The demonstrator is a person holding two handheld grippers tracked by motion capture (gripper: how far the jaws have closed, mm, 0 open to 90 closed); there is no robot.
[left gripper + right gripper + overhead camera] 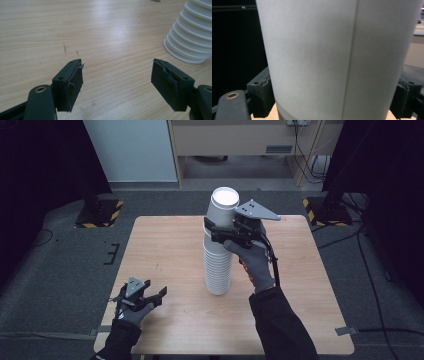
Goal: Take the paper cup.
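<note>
The right gripper (218, 231) is clamping the top cup (223, 206) between its jaws, one pad pressing each side. That cup is sitting upside down atop the cup stack (218, 262) below the jaws. The left gripper (117, 75) is gaping wide, holding nothing, the stack's base lying ahead to its right on the table (165, 250).

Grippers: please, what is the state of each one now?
Left gripper: open, holding nothing, above the table.
Right gripper: shut on top cup of the stack.
</note>
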